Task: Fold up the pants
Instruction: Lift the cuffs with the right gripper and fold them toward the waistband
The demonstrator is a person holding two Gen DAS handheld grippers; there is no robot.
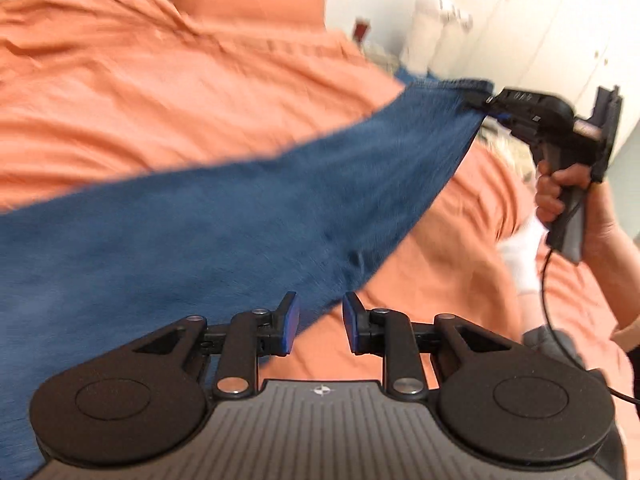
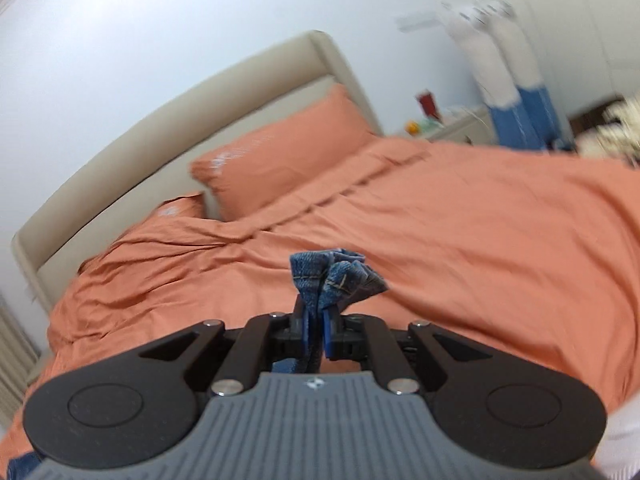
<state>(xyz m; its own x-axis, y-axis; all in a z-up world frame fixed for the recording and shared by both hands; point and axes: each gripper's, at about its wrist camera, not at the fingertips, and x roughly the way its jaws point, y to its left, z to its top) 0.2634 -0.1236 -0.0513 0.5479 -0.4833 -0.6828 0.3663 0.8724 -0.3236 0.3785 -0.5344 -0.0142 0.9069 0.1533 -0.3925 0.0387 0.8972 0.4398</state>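
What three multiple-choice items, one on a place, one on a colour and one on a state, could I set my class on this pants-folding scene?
1. Where do the pants lie?
A. on a bed
B. on a floor
C. in a basket

2. What colour is the bedding?
A. white
B. orange
C. green

3. How does the right gripper stand?
A. open and empty
B. shut on the pants
C. shut on a pillow

Answers: 1 A, the blue denim stretches across the bed cover, with one end lifted. 2 B, the cover and the pillows are orange. 3 B, bunched denim sticks out between its closed fingers, while the left gripper stands open with nothing pinched.
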